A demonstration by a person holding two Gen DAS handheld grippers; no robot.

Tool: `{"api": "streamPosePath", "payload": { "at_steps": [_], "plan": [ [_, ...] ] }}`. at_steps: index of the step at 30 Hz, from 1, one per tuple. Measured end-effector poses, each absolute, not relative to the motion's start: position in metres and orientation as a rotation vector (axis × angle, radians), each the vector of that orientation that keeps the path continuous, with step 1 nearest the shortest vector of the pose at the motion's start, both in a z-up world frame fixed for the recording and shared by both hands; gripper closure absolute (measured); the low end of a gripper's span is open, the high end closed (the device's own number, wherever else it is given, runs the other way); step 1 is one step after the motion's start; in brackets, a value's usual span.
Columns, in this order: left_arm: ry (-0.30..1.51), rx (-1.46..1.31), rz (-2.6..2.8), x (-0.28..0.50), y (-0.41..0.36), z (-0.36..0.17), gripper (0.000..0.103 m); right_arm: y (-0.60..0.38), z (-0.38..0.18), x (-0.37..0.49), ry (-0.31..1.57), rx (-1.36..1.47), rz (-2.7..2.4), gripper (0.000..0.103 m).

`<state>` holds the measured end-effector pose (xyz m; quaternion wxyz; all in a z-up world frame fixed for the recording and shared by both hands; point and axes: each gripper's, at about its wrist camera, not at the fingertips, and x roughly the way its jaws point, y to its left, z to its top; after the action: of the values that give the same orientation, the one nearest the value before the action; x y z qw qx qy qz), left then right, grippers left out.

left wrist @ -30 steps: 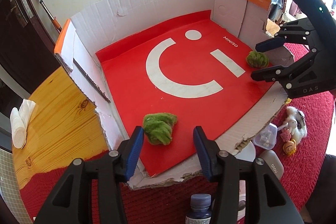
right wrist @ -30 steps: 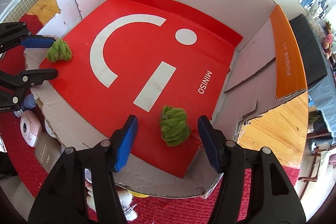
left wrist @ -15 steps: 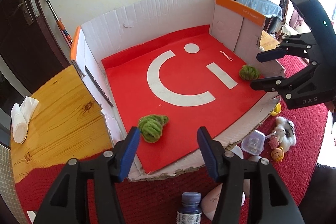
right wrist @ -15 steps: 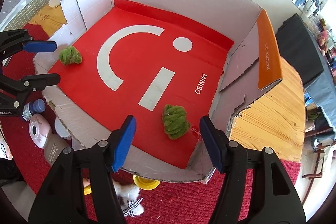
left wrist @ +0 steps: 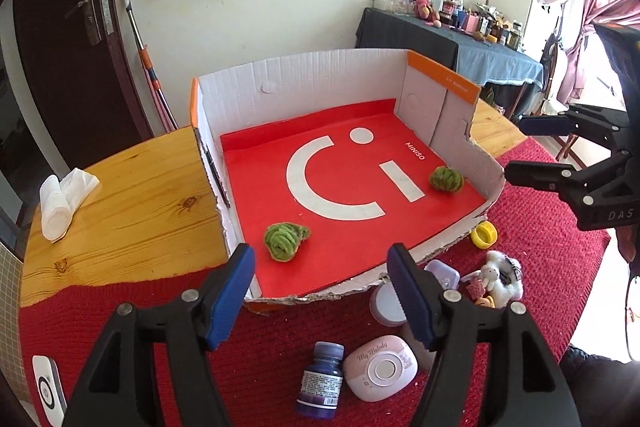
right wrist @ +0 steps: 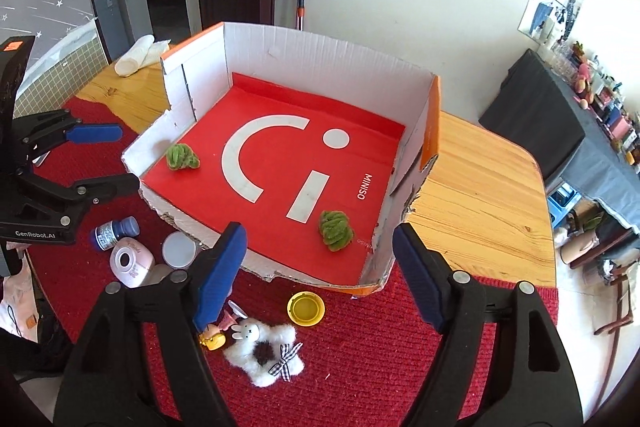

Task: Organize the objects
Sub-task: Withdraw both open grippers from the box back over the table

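Blue-padded jaws of the left gripper stand spread wide and hold nothing, hovering above the red mat in front of the cardboard box. Under them on the mat lie a purple bottle and, just beside it, a pink round case. The right gripper also has its jaws spread and empty, poised over the mat near the box's torn front edge. Below it sit a white fluffy toy and a yellow cap, both outside the box. A white round lid rests close to the front wall.

Inside the box, on the red sheet printed with a white curve, bar and dot, lie 2 green fuzzy balls. 1, the left green ball, is near the front left corner; the other, the right green ball, is near the right wall. They are well apart. The box stands on a wooden desk, where a rolled white cloth lies at the far left.
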<state>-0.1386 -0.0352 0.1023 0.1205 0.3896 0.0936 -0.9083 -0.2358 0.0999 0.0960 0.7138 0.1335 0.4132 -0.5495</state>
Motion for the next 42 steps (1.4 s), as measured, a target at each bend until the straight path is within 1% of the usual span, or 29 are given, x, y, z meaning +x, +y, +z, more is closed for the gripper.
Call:
{"api": "streamPosePath", "payload": {
  "at_steps": [3, 7, 9, 10, 12, 14, 15, 21, 26, 29, 36, 42],
  "plan": [
    [0.283, 1.071, -2.642, -0.127, -0.03, 0.109, 0.028, 0.113, 0.102, -0.238, 0.873, 0.287, -1.233, 0.024],
    [0.266, 0.997, -2.623, -0.114, -0.019, 0.115, 0.023, 0.136, 0.11, -0.244, 0.813, 0.273, -1.254, 0.023],
    [0.28, 0.96, -2.607, -0.107, -0.014, 0.117, 0.022, 0.147, 0.111, -0.247, 0.78, 0.267, -1.268, 0.021],
    [0.282, 0.953, -2.603, -0.104, -0.011, 0.117, 0.022, 0.152, 0.109, -0.248, 0.766, 0.262, -1.273, 0.018],
    [0.287, 0.939, -2.582, -0.099, -0.005, 0.116, 0.016, 0.164, 0.108, -0.249, 0.735, 0.24, -1.295, 0.014],
    [0.283, 0.916, -2.569, -0.093, 0.004, 0.115, 0.016, 0.176, 0.105, -0.248, 0.712, 0.22, -1.303, 0.008],
    [0.288, 0.897, -2.567, -0.09, 0.008, 0.115, 0.015, 0.182, 0.103, -0.247, 0.7, 0.215, -1.304, 0.007],
    [0.376, 0.821, -2.537, -0.072, 0.027, 0.104, 0.009, 0.203, 0.082, -0.249, 0.645, 0.252, -1.308, 0.007],
    [0.403, 0.757, -2.482, -0.059, 0.039, 0.093, 0.003, 0.215, 0.059, -0.25, 0.63, 0.275, -1.341, 0.007],
    [0.425, 0.73, -2.461, -0.052, 0.045, 0.087, 0.0, 0.222, 0.049, -0.252, 0.608, 0.299, -1.348, 0.007],
    [0.443, 0.747, -2.417, -0.046, 0.054, 0.065, 0.0, 0.228, 0.026, -0.256, 0.6, 0.339, -1.368, 0.007],
    [0.483, 0.803, -2.391, -0.045, 0.054, 0.047, 0.0, 0.223, 0.003, -0.256, 0.63, 0.395, -1.353, 0.007]
  ]
}}
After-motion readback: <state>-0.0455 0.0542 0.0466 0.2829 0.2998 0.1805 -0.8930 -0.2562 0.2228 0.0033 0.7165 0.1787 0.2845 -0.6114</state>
